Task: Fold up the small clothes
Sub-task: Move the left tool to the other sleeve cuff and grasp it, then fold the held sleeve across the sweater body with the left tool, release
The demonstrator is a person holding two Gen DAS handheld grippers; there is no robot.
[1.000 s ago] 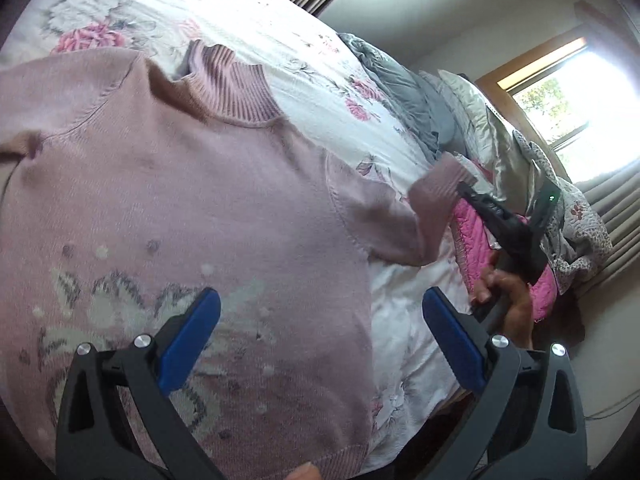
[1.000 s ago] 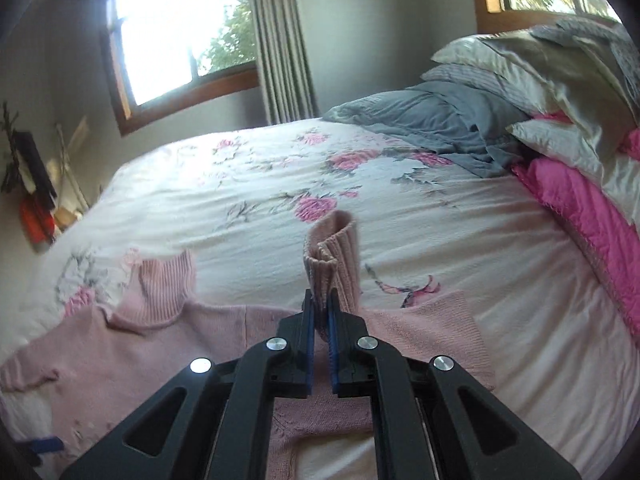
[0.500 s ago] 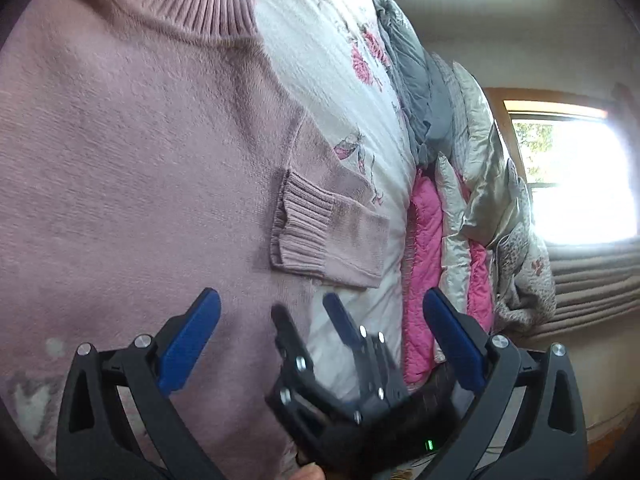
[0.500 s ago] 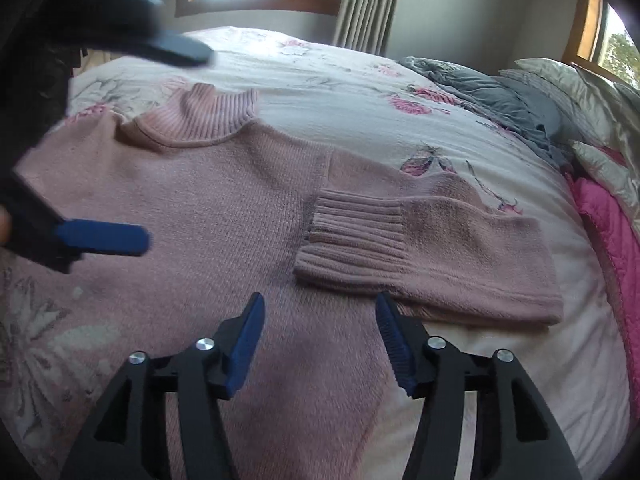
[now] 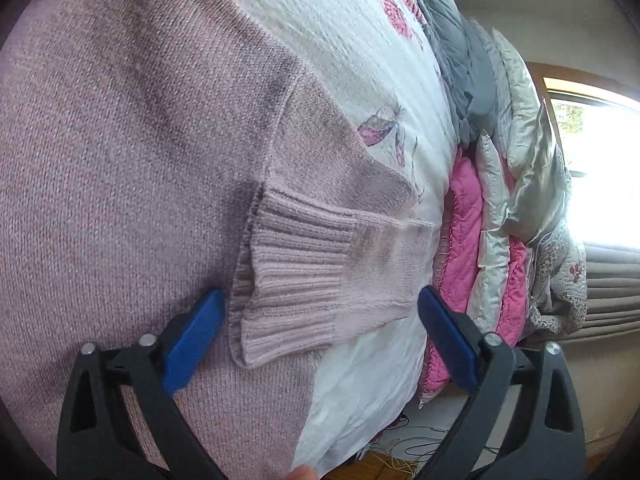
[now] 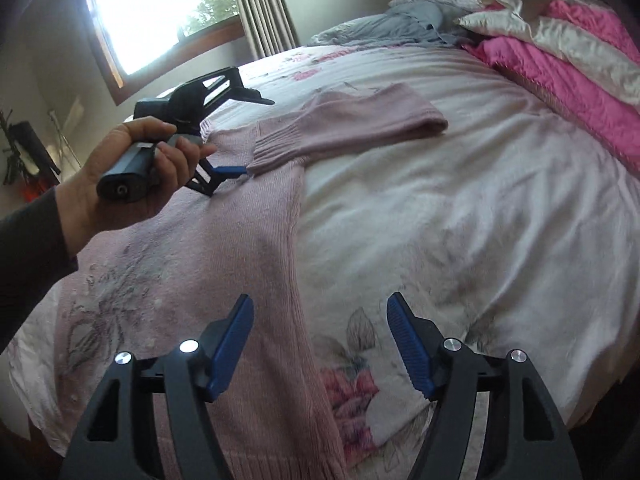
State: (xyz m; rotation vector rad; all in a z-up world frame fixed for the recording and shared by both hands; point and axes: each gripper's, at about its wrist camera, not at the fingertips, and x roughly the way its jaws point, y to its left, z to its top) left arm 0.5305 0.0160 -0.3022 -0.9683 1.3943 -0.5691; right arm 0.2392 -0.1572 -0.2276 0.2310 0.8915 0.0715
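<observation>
A pink knit sweater (image 6: 192, 280) lies flat on the floral bed (image 6: 460, 220), hem toward the right gripper (image 6: 320, 340), whose fingers are apart. Its sleeve (image 5: 320, 264), ribbed cuff inward, lies crosswise between the left gripper's (image 5: 320, 320) spread fingers.

Sweater (image 6: 208, 280): lies flat on the bed (image 6: 460, 220), toward its left side in my right wrist view. Sleeve (image 6: 360, 120): folded inward, its cuff (image 5: 296, 272) on the sweater's body, the rest on the bed. My left gripper (image 5: 320, 320): over the cuff, one finger on each side, jaws wide apart. My left hand (image 6: 132, 168): above the sweater's upper part. My right gripper (image 6: 320, 344): over the sweater's side edge near the hem, jaws spread. Pillows (image 6: 560, 20): stacked at the bed's far right.
</observation>
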